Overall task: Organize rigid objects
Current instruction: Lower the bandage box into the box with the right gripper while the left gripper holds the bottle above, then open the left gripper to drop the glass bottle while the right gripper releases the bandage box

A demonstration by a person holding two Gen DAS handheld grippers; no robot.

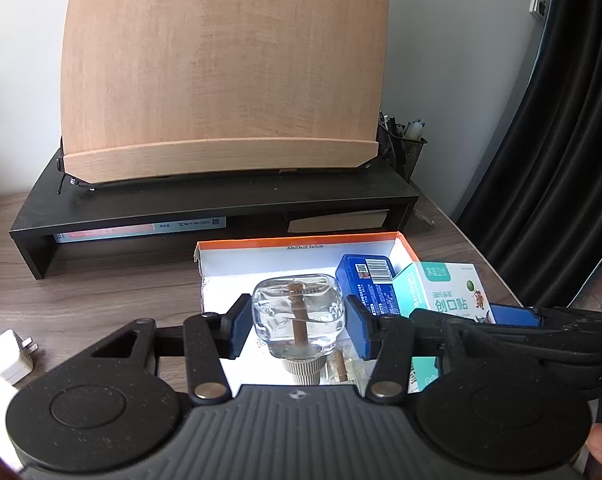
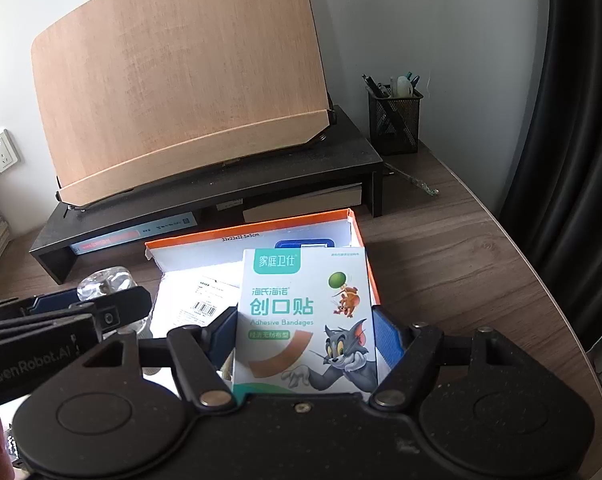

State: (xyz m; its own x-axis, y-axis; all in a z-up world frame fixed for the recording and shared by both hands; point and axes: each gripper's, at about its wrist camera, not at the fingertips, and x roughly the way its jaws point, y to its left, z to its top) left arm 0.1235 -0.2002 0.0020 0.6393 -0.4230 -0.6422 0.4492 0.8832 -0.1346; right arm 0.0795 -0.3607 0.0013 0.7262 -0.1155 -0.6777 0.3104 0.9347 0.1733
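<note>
Left gripper (image 1: 297, 330) clamping glass bottle (image 1: 299, 316), above orange-rimmed box (image 1: 301, 240)

A brown wood-grain desk (image 2: 461, 248) stands against a pale wall (image 2: 441, 20), bearing a black riser shelf (image 1: 221, 200); dark pleated curtains (image 1: 561, 120) hang right.

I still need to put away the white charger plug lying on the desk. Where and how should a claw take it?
Grip the white charger plug across its two flat, broad sides, coming down from above. It lies flat on the wooden desk, left of the orange-rimmed box, with its prongs pointing away toward the right. The squarish body gives parallel faces; stay clear of the prong end, which is probably too thin to hold firmly.
</note>
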